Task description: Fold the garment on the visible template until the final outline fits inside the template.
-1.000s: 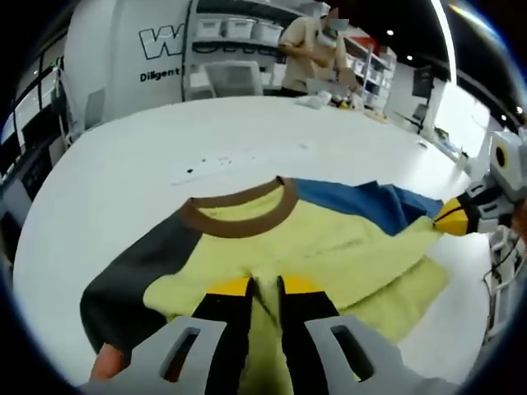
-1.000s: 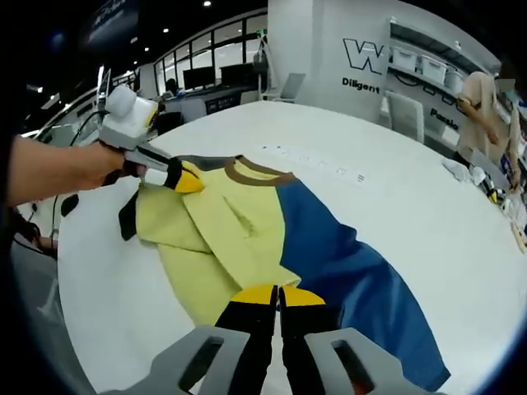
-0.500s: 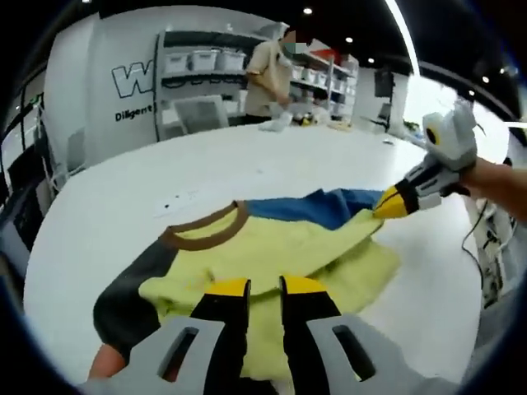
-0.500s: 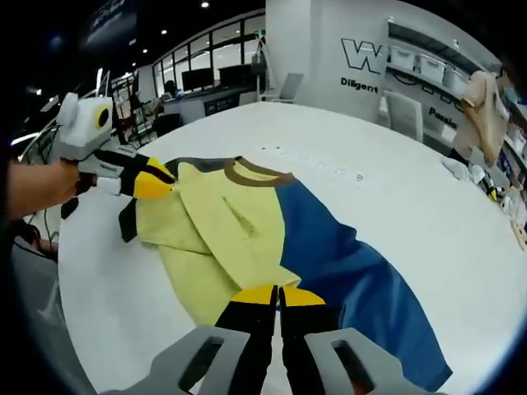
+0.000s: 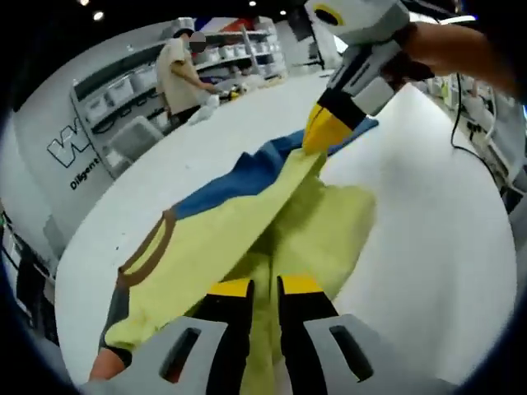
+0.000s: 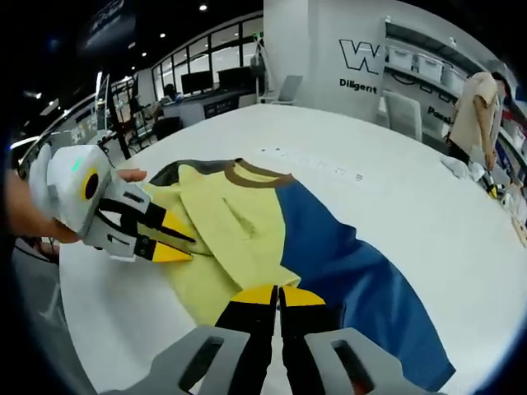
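Left gripper view: the left tool (image 5: 263, 288) rises from the lower edge with its two yellow-tipped jaws drawn close, a narrow slit between them, and yellow cloth of the garment (image 5: 272, 214) lying in that slit; the jaws appear to pinch the fabric. The garment is a shirt of yellow, blue and dark grey panels with a brown collar (image 5: 148, 251), spread on the white desk (image 5: 428, 239). From the left tool a raised ridge of yellow cloth runs up to the right tool (image 5: 329, 132), which enters from the upper right in a person's hand (image 5: 449, 45). Its yellow tips are closed together on the far edge of the cloth, where yellow meets blue, and hold that edge off the desk.

Right gripper view: the right tool (image 6: 278, 298) has its jaws pressed together with almost no gap, closed at the seam between the yellow and blue panels of the garment (image 6: 272, 230). The blue panel stretches away to the lower right, flat on the desk (image 6: 428, 206). The left tool (image 6: 169, 243) comes in from the left, its tips over the yellow edge of the garment; from this angle the tips stand slightly apart, and whether cloth lies between them cannot be told. A person (image 6: 473, 107) stands at shelving beyond the desk.
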`<action>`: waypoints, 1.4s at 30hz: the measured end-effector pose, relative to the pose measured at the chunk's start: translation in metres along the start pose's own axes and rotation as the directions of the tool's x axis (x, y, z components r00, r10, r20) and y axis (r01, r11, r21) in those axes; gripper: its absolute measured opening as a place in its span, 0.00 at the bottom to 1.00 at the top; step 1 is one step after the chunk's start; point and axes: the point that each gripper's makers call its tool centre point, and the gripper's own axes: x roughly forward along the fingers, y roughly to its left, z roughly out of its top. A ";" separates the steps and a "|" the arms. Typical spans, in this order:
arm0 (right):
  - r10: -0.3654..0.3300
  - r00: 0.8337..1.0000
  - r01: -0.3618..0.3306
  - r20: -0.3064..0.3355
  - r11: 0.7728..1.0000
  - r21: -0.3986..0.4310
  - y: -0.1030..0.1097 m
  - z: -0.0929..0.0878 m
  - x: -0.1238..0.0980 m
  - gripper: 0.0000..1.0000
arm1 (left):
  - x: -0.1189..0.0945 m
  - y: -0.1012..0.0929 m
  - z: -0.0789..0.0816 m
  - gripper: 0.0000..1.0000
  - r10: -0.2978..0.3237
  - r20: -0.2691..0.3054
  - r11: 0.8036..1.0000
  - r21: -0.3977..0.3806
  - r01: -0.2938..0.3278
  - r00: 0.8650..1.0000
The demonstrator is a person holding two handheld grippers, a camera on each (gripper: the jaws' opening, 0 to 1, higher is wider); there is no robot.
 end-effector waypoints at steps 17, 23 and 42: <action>0.000 1.000 0.000 0.007 1.000 0.011 -0.002 -0.004 0.000 0.00 | 0.009 0.000 0.009 0.00 0.036 -0.017 0.998 0.059 -0.035 0.999; -0.005 1.000 0.005 0.009 1.000 0.008 -0.002 -0.001 -0.003 0.00 | -0.012 0.001 0.015 0.00 0.034 0.041 0.999 0.013 -0.035 0.999; -0.019 1.000 0.019 0.008 1.000 -0.018 0.006 0.001 -0.027 0.00 | -0.145 0.046 -0.006 0.00 0.175 0.190 0.974 -0.177 -0.141 0.966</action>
